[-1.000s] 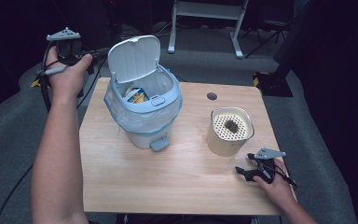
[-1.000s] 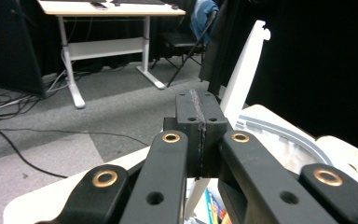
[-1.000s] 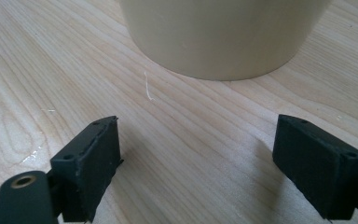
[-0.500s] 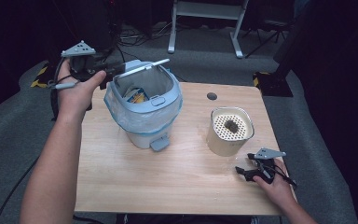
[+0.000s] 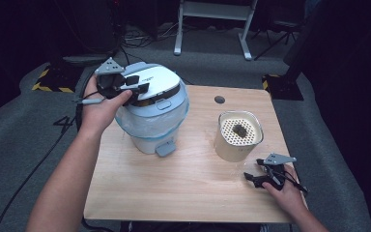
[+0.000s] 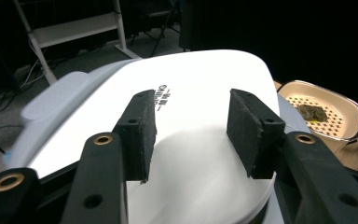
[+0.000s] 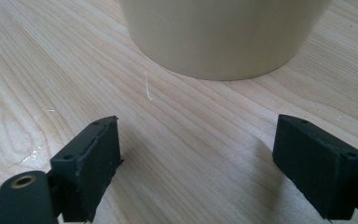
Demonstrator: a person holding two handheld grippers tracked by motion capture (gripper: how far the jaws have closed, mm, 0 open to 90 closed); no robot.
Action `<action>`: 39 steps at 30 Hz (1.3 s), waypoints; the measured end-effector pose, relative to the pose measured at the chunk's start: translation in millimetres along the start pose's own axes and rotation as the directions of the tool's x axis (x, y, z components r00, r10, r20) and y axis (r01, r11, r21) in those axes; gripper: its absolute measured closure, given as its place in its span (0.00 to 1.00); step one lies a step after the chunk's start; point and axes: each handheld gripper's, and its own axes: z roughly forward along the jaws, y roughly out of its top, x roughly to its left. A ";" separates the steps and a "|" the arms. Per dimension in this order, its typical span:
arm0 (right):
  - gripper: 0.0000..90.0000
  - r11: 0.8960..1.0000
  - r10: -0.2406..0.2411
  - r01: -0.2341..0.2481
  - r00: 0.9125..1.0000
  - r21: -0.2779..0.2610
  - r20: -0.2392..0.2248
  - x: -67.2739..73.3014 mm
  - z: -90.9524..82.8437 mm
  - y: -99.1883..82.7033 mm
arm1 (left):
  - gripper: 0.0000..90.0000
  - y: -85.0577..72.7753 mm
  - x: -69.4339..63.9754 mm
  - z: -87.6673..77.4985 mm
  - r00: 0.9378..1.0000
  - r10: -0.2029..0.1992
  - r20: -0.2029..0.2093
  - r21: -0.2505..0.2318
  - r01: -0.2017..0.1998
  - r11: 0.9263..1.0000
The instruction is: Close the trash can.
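The left gripper (image 5: 136,83) hung just over the white lid (image 5: 157,82) of the bin (image 5: 152,123) at the table's (image 5: 193,193) far left. Its jaws had just been opening and stood apart with nothing between them. The right gripper (image 5: 255,178) rested at the near right, jaws spread wide and empty, facing the cream container (image 5: 237,137).

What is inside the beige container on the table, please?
The beige container holds a perforated insert with a dark clump lying on it. Whatever lies beneath the insert is covered.
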 end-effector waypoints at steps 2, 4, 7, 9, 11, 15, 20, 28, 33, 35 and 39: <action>0.17 1.000 0.000 0.000 1.000 0.000 0.000 0.0 0.0 0.0 | 0.57 0.0 -4.5 3.5 1.000 0.009 0.008 0.004 -0.010 1.000; 0.17 1.000 0.000 0.000 1.000 0.000 0.000 0.0 0.0 0.0 | 0.57 0.4 -8.3 7.0 1.000 0.020 0.015 0.013 -0.020 1.000; 0.17 1.000 0.000 0.000 1.000 0.000 0.000 0.0 0.0 0.0 | 0.54 -0.5 -11.5 13.2 1.000 0.029 0.011 0.044 -0.029 0.999; 0.17 1.000 0.000 0.000 1.000 0.000 0.000 0.0 0.0 0.0 | 0.49 -1.4 -12.7 17.2 0.999 0.043 -0.001 0.082 -0.043 0.996; 0.17 1.000 0.000 0.000 1.000 0.000 0.000 0.0 0.0 0.0 | 0.48 -2.3 -14.2 19.8 0.999 0.050 -0.005 0.081 -0.050 0.995; 0.17 1.000 0.000 0.000 1.000 0.000 0.000 0.0 0.0 0.0 | 0.48 -2.0 -15.8 22.1 0.999 0.052 -0.009 0.077 -0.051 0.996; 0.17 1.000 0.000 0.000 1.000 0.000 0.000 0.0 0.0 0.0 | 0.48 -2.3 -16.8 27.2 0.998 0.058 -0.013 0.066 -0.057 0.996; 0.17 1.000 0.000 0.000 1.000 0.000 0.000 0.1 0.0 0.0 | 0.48 -0.8 -17.4 28.1 0.998 0.065 -0.017 0.081 -0.063 0.995; 0.17 1.000 0.000 0.000 1.000 -0.002 -0.001 0.2 0.1 -0.1 | 0.50 0.5 -21.3 29.1 0.994 0.091 -0.054 0.121 -0.084 0.989; 0.17 1.000 0.000 0.000 1.000 -0.001 -0.001 0.3 -0.1 -0.2 | 0.50 0.2 -20.9 29.6 0.995 0.089 -0.048 0.115 -0.083 0.990; 0.17 1.000 0.000 0.000 1.000 -0.002 -0.001 0.3 -0.1 -0.2 | 0.47 1.0 -21.1 29.6 0.995 0.080 -0.060 0.108 -0.073 0.991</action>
